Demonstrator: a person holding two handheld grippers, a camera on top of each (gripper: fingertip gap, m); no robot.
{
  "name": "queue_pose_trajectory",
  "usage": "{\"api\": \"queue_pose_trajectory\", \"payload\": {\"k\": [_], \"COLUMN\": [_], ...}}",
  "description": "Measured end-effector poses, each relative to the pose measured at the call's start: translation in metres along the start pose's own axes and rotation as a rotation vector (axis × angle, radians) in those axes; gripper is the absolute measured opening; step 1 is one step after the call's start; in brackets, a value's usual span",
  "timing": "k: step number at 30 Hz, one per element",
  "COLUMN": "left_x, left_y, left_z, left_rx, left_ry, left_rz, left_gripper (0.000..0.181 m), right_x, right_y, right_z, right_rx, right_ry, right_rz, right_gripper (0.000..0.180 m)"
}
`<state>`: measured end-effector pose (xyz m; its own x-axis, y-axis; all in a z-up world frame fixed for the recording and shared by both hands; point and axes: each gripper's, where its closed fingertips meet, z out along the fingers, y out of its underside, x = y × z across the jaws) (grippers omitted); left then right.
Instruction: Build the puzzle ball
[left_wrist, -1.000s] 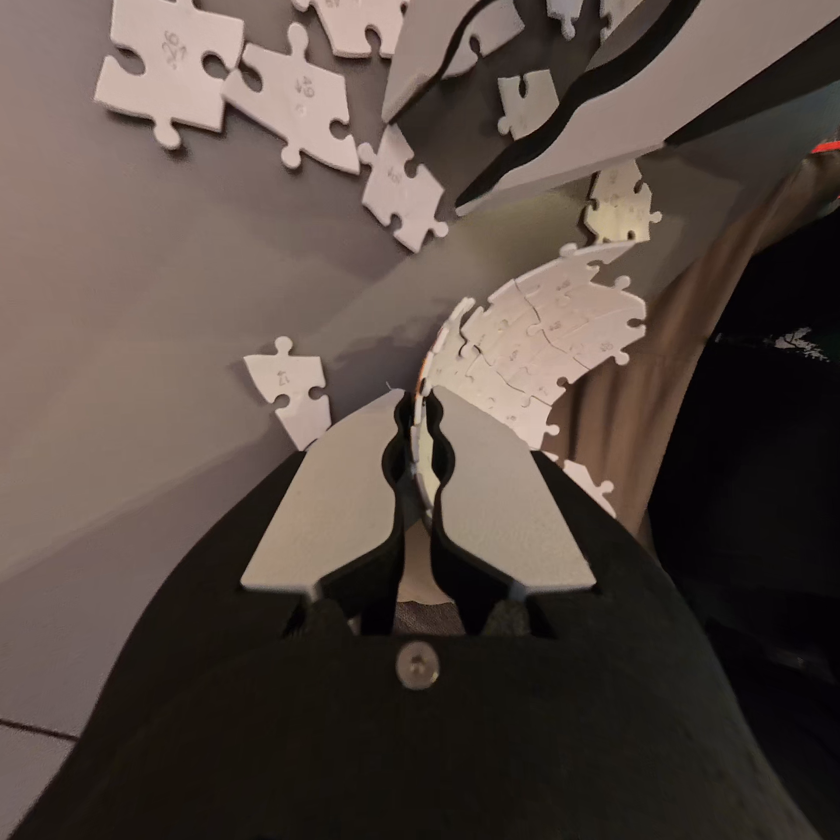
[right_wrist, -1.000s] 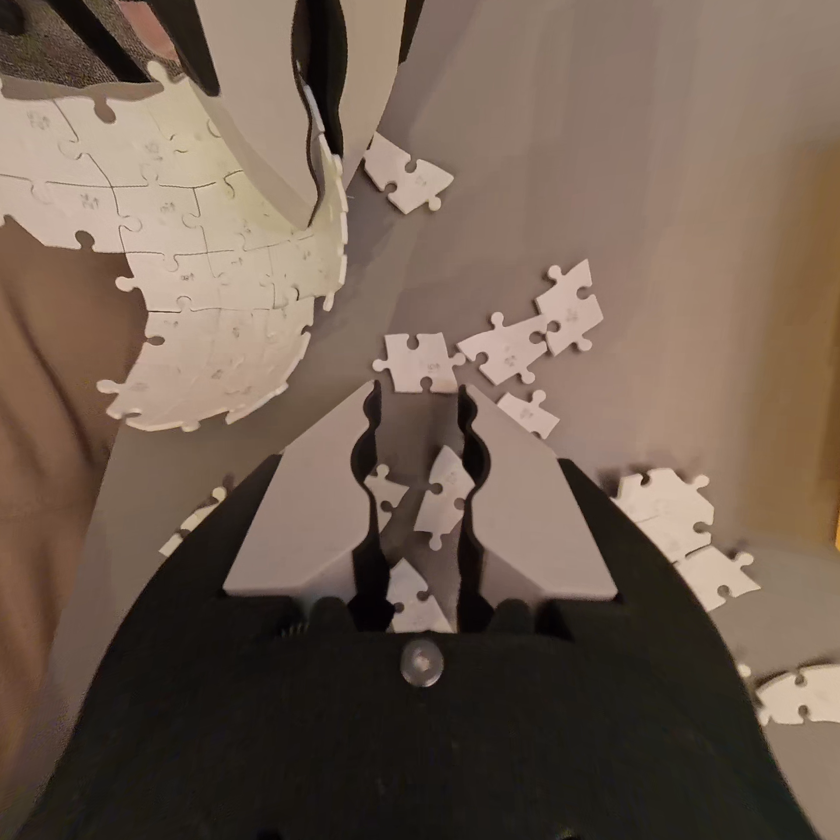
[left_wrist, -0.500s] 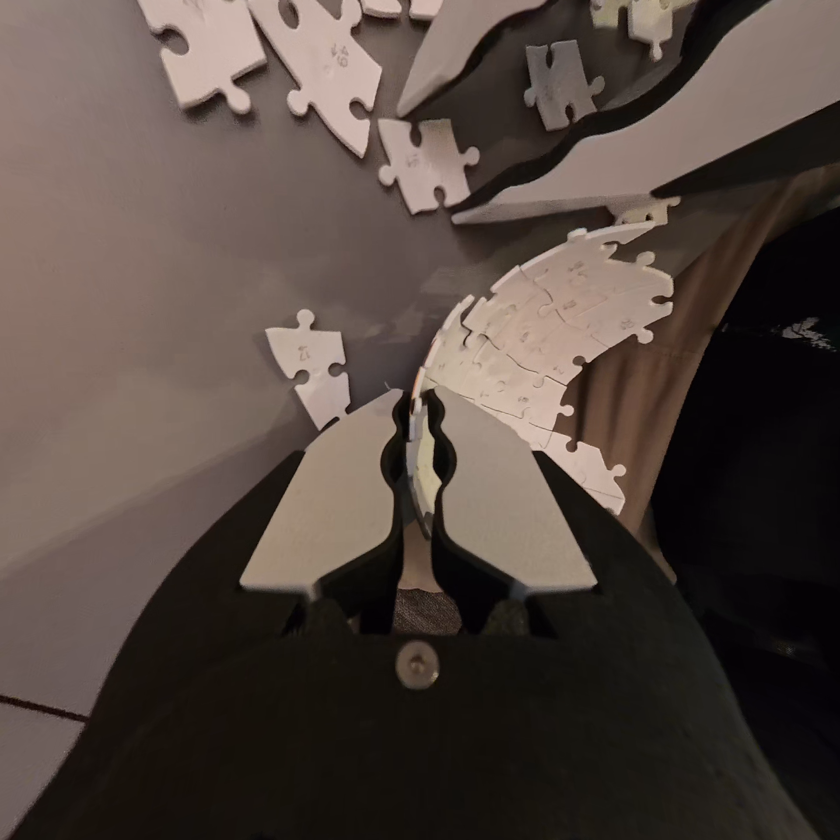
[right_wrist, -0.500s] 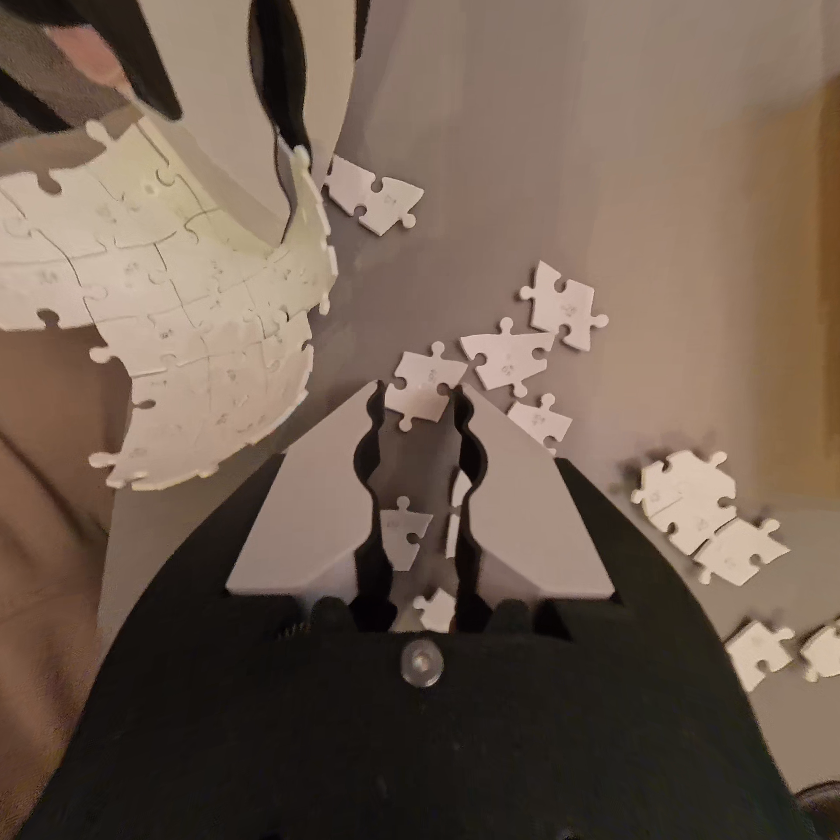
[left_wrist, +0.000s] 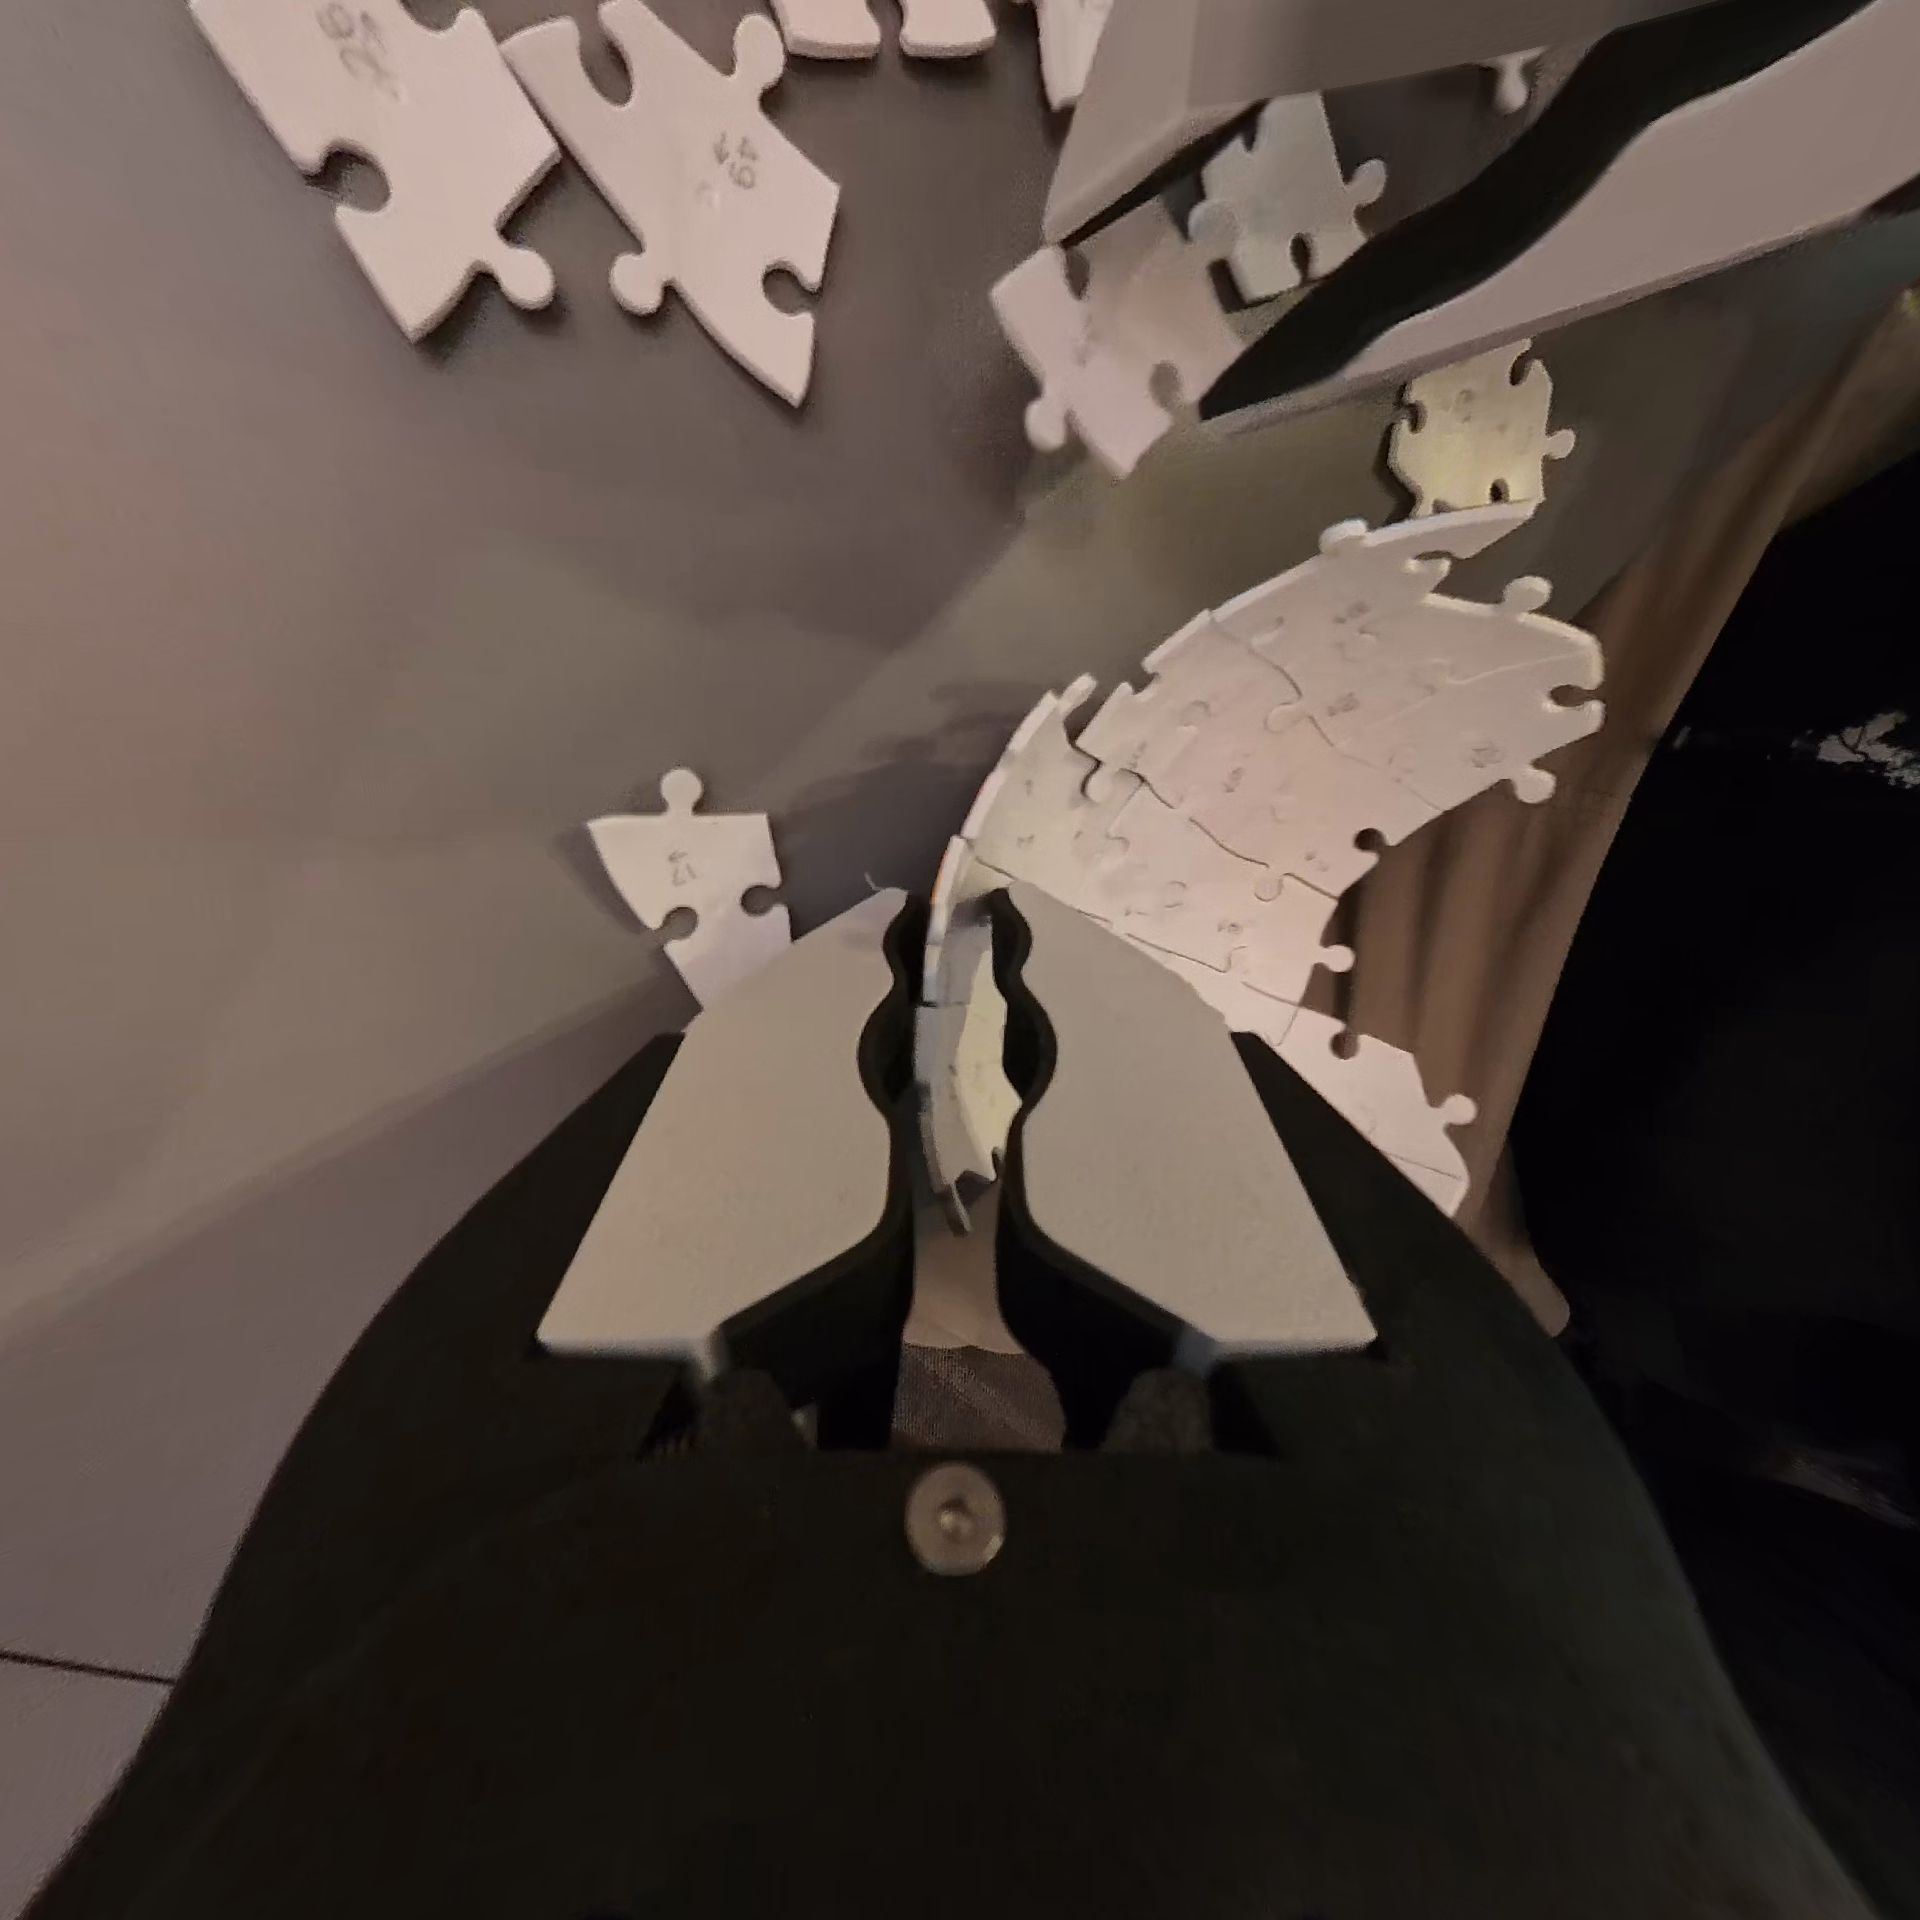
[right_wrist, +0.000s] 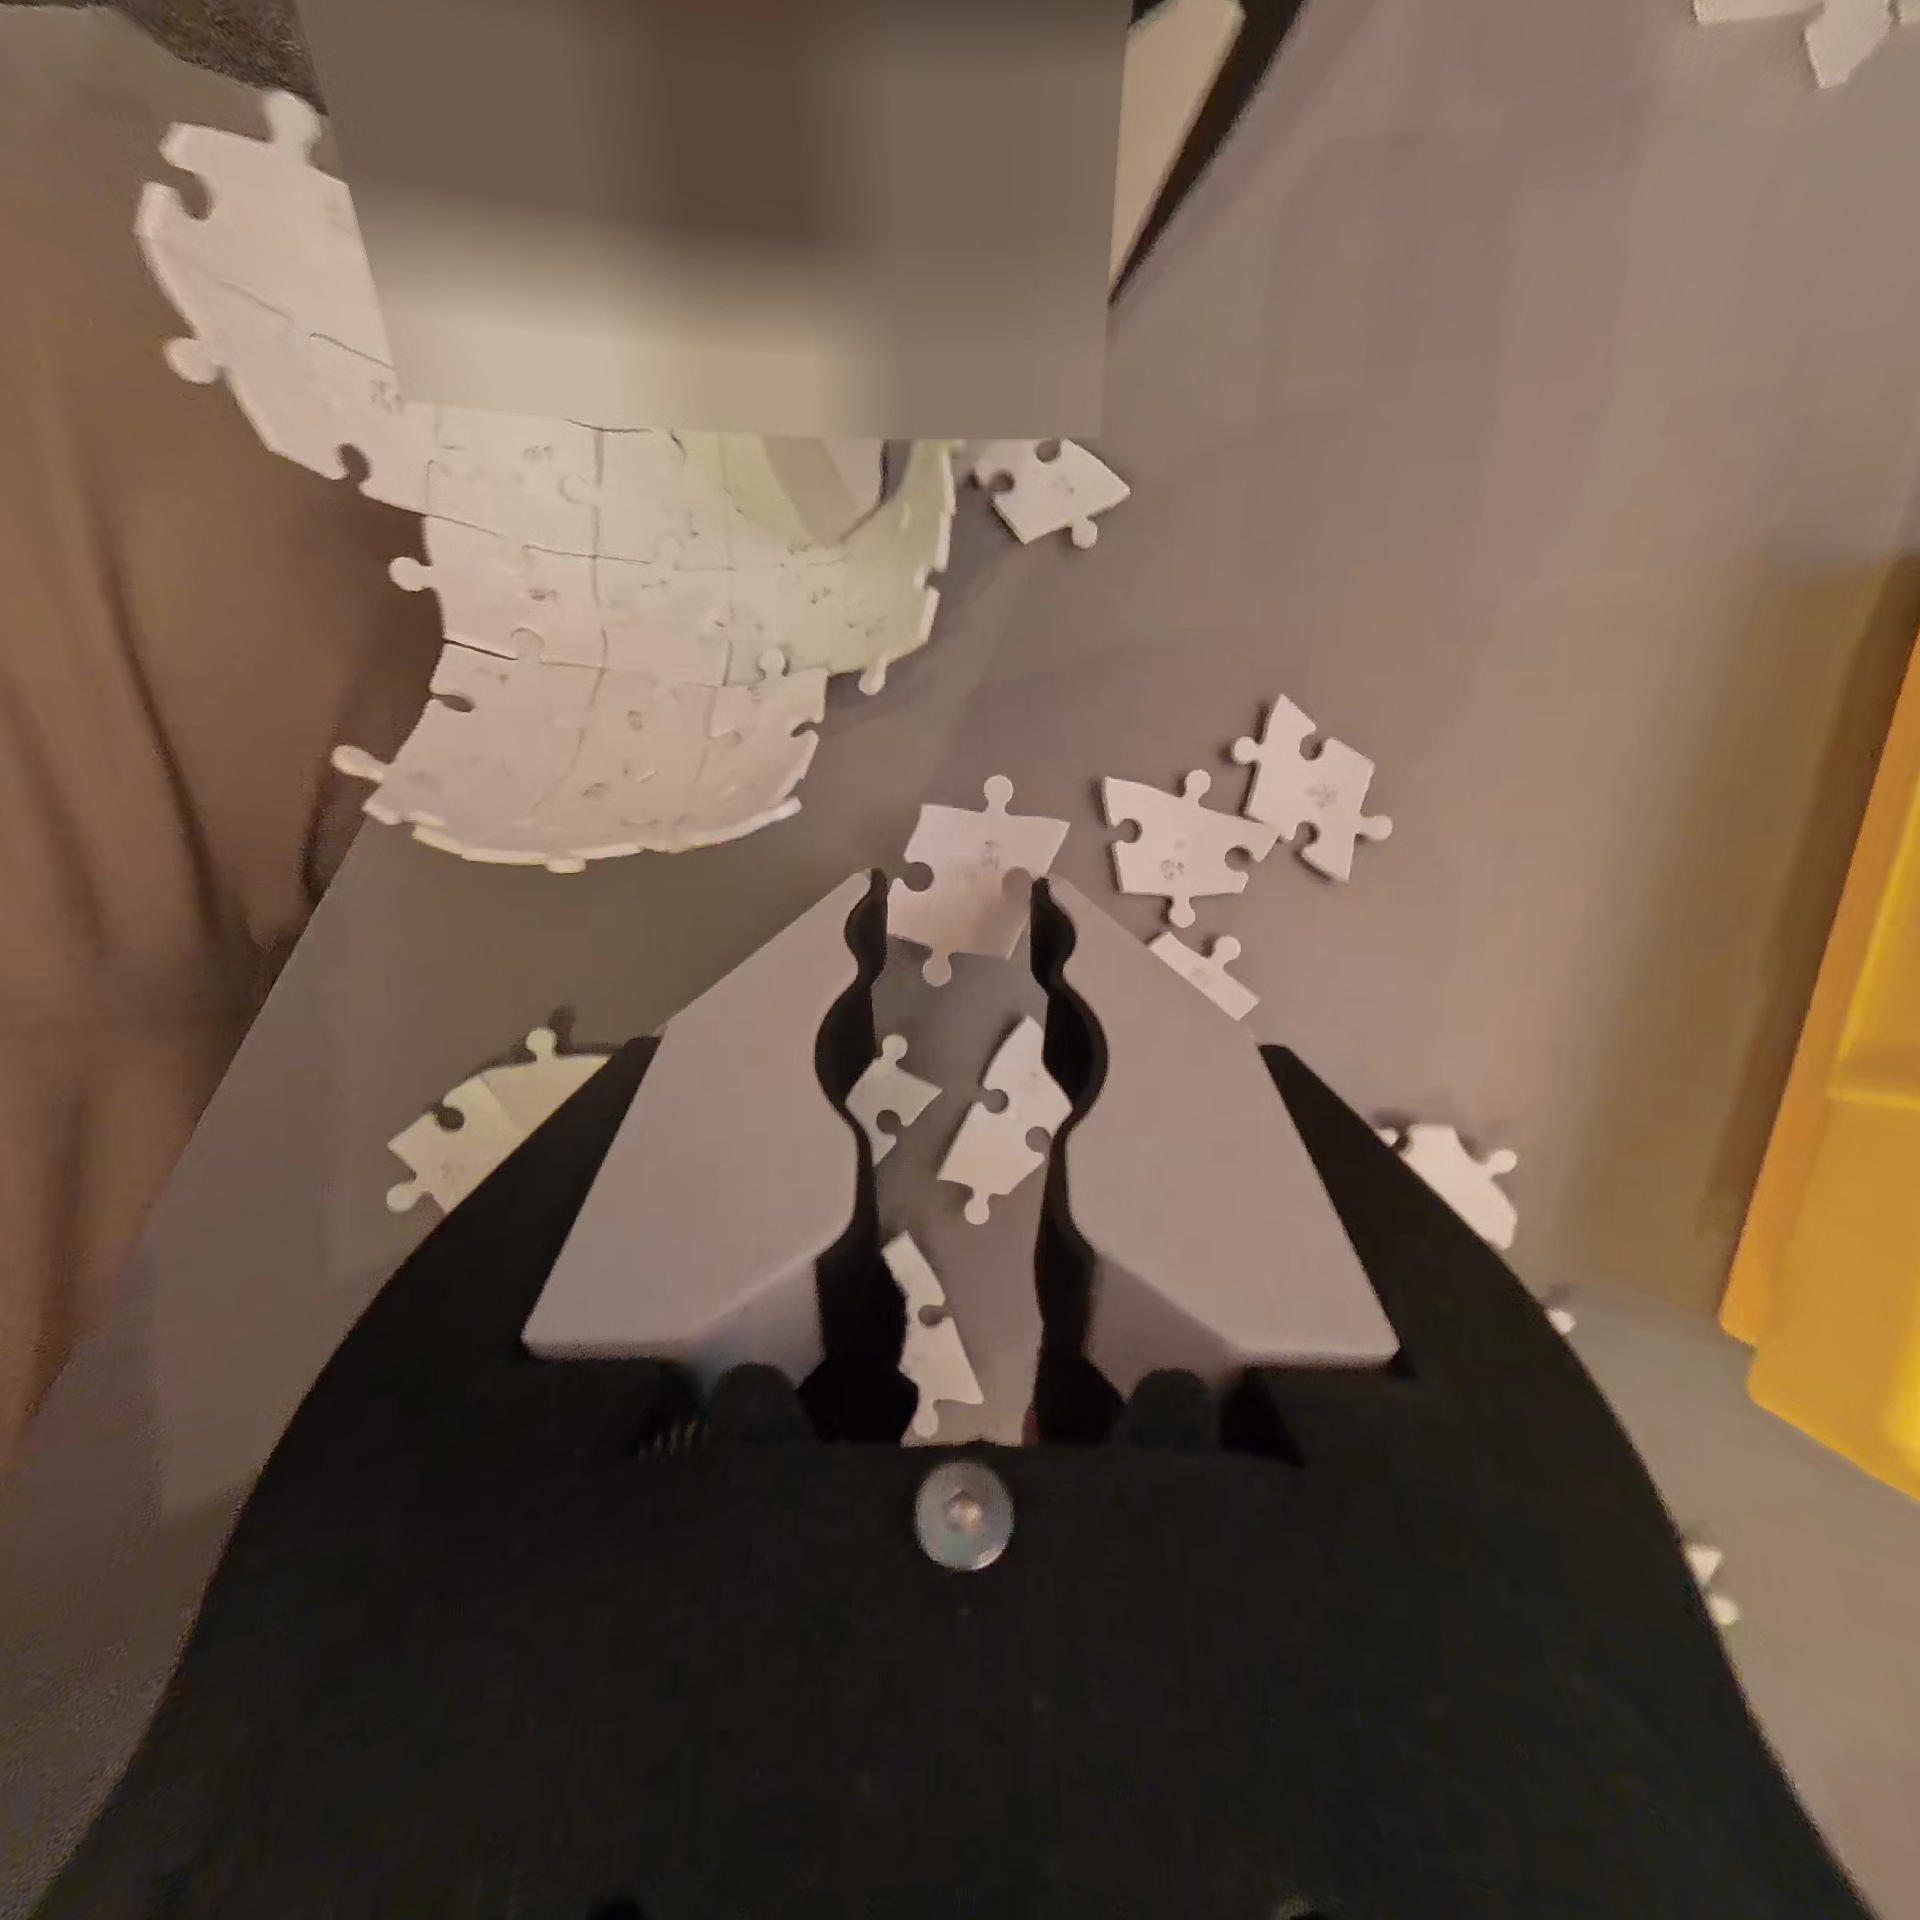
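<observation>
The right hand-held gripper (right_wrist: 956, 894) has swung back over the loose pieces, and the pale piece it was reaching for a moment ago now sits right at its fingertips. Its jaws are spread, nothing between them but tabletop (right_wrist: 1455, 520) and scattered pieces. That nearest piece (right_wrist: 977, 883) lies flat just ahead of the tips; two more pieces (right_wrist: 1247, 821) lie beyond it to the right. A yellow bin (right_wrist: 1849, 1039) stands further right of the piece.

On the left side, the left hand-held gripper (left_wrist: 951, 914) is pinching the rim of the half-built puzzle ball (left_wrist: 1299, 790), held up off the tabletop, a curved white shell of joined pieces fanning away to the right. Left of the ball, a single piece (left_wrist: 696, 883) lies on the tabletop. Farther up, beyond the ball, the right gripper's grey fingers (left_wrist: 1558, 208) hang over more loose pieces (left_wrist: 582, 177).
</observation>
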<state>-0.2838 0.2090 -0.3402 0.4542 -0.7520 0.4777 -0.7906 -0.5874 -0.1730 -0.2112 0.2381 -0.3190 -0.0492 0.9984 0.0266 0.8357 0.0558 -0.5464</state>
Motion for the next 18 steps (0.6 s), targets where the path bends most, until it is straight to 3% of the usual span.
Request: {"api": "queue_pose_trajectory", "payload": {"k": [6, 18], "left_x": [-0.002, 0.000], "left_y": [-0.007, -0.011], "left_z": [-0.002, -0.024], "left_rx": [-0.016, 0.069], "left_ry": [-0.045, -0.150], "left_rz": [0.027, 0.048], "left_gripper": [0.023, 0.052], "right_x": [-0.004, -0.028], "right_y": [-0.013, -0.008], "right_z": [-0.013, -0.012], "right_rx": [-0.028, -0.044], "right_ry": [-0.072, -0.159], "right_rz": [-0.168, -0.279], "right_gripper": [0.026, 0.026]}}
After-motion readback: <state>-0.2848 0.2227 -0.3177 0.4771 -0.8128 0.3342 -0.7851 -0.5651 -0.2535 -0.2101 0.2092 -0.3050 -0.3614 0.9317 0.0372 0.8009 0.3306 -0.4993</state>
